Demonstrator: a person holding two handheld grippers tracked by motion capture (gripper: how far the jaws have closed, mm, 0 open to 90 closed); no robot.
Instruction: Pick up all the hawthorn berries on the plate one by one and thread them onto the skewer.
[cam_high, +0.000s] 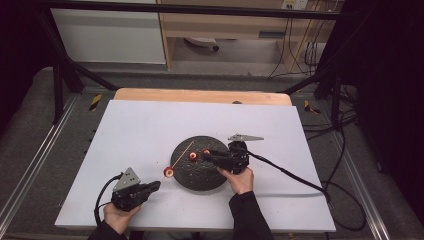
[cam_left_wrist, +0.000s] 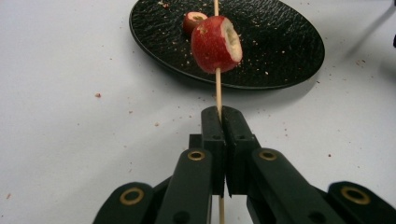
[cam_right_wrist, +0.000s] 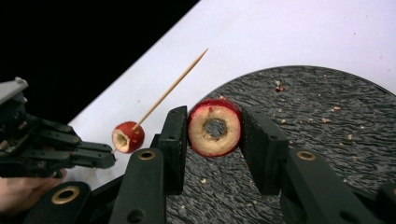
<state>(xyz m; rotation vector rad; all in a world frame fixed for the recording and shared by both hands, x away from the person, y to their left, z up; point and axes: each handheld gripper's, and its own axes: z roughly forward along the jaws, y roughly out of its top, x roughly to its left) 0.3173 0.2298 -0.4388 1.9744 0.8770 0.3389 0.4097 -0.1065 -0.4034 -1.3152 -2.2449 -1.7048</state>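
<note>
High view: a white table (cam_high: 150, 130) carries a round black plate (cam_high: 186, 175) near its middle. The left gripper (cam_high: 156, 185), at about 7 o'clock from the plate, has its jaws pressed together on the near end of a thin wooden skewer (cam_high: 183, 154). The skewer runs up toward 1 o'clock over the plate's left edge, and a red fruit piece (cam_high: 169, 172) is threaded on it just off the rim. The right gripper (cam_high: 206, 153) lies over the plate from the 3 o'clock side, with a second red piece (cam_high: 193, 157) at its tips.

Left gripper view: the jaws meet with no gap, clamping the skewer (cam_left_wrist: 218, 88) between them. The threaded fruit (cam_left_wrist: 216, 44) sits on the stick above the jaws, its cored pale face turned to 3 o'clock. Behind it the plate (cam_left_wrist: 280, 51) is speckled with crumbs, and the other piece (cam_left_wrist: 192, 20) sits on it at 11 o'clock from the fruit, left of the stick.

Right gripper view: the jaws stand on either side of the cored ring (cam_right_wrist: 214, 127), touching its red skin on both sides, hole facing the camera, above the plate (cam_right_wrist: 317, 116). At 9 o'clock, the left gripper (cam_right_wrist: 105, 158) holds the skewer (cam_right_wrist: 173, 86), whose point aims to 1 o'clock, with the threaded fruit (cam_right_wrist: 126, 137) just past its tips.
</note>
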